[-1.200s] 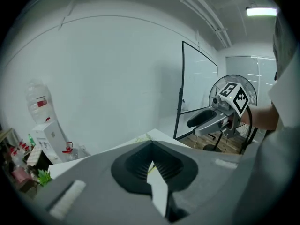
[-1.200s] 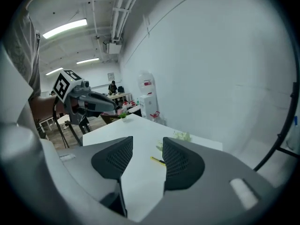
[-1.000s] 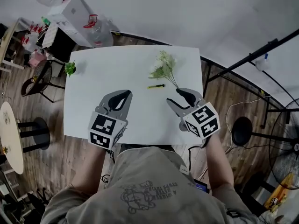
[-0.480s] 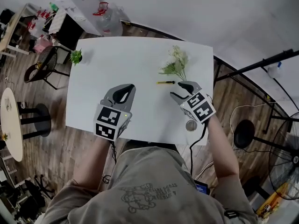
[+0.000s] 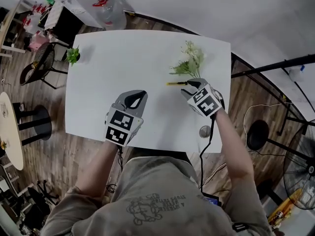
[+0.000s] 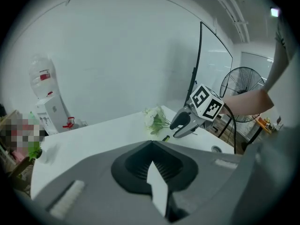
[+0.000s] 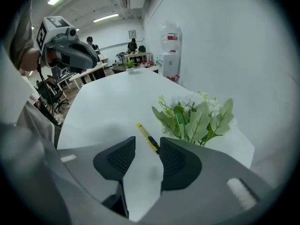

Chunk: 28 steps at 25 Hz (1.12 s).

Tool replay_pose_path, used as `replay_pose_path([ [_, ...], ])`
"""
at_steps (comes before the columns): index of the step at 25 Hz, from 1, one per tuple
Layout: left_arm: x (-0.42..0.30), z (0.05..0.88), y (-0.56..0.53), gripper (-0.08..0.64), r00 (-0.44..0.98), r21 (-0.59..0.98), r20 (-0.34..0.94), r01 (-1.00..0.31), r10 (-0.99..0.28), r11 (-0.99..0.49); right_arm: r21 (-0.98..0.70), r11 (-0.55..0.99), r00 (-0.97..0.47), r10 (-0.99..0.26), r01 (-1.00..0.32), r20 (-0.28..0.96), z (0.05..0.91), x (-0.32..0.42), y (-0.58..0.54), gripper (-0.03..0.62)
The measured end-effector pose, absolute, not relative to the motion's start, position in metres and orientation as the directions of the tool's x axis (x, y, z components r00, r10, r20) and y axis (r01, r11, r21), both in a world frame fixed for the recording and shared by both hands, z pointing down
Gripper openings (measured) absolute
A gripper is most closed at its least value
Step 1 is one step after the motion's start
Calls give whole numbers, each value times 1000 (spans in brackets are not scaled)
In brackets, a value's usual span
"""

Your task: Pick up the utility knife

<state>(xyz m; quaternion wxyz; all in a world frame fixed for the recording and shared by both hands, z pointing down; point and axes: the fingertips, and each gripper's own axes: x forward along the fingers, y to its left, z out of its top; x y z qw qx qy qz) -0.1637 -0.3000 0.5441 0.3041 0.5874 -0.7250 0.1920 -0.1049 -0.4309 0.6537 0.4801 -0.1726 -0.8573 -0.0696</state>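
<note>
While the right gripper (image 5: 189, 87) gapes empty, the utility knife (image 7: 148, 138) lies just beyond its jaws.

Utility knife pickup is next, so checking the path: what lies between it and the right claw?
Only bare table, seen in the right gripper view; the open right claw nearly reaches the utility knife.
</note>
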Motion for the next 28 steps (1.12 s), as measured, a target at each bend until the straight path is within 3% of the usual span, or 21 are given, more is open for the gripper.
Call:
replay_pose_path([
  [11, -170, 585, -300, 0, -65, 117, 711, -971, -700, 209, -18, 912, -403, 199, 410, 893, 695, -117, -437, 190],
  [19, -178, 599, -295, 0, -56, 121, 721, -971, -690, 205, -22, 911, -369, 189, 411, 910, 711, -115, -435, 151],
  [23, -180, 605, -291, 0, -56, 122, 728, -970, -683, 210, -49, 920, -368, 204, 390, 907, 713, -111, -428, 92],
  [28, -185, 602, -286, 0, -68, 118, 724, -968, -686, 220, -66, 922, -336, 205, 382, 919, 711, -103, -423, 92],
])
